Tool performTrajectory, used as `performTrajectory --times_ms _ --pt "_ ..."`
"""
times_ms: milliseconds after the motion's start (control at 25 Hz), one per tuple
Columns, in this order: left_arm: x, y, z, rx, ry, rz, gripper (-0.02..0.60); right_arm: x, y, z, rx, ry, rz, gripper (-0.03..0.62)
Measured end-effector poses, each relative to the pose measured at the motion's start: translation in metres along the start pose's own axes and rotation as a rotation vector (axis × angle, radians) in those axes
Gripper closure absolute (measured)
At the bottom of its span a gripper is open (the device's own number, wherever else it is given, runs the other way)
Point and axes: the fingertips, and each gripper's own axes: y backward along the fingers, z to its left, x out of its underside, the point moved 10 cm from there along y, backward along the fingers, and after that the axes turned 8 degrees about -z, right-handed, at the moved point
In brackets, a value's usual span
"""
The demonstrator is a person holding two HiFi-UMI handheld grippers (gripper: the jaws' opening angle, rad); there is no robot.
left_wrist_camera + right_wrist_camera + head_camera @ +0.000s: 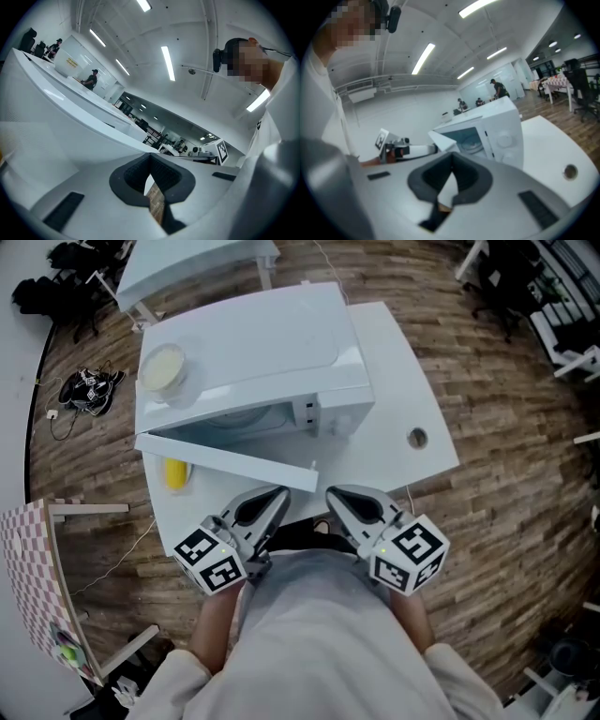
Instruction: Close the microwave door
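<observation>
A white microwave (272, 362) stands on a white table (394, 362). Its door (225, 457) hangs open, swung out toward me at the left, and the cavity shows behind it. Both grippers are low at the table's near edge, close to my body. My left gripper (274, 499) is shut and empty, just short of the door's free end. My right gripper (337, 499) is shut and empty beside it. In the right gripper view the microwave (497, 131) and its open door (440, 140) lie ahead of that gripper (451, 161). The left gripper view shows its jaws (150, 161) under the door's underside (70, 112).
A pale bowl (164, 368) sits on top of the microwave at its left. A yellow object (175, 472) lies on the table under the open door. The table has a round cable hole (417, 438) at the right. Wooden floor surrounds the table; a checkered board (37, 587) stands at the left.
</observation>
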Motion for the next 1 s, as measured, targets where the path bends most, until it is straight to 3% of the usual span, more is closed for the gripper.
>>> performTrajectory --times_ms 1000 --pt "-0.018 -0.035 0.029 0.002 0.01 0.009 0.565 -0.012 -0.02 -0.019 -0.002 -0.015 0.038 0.577"
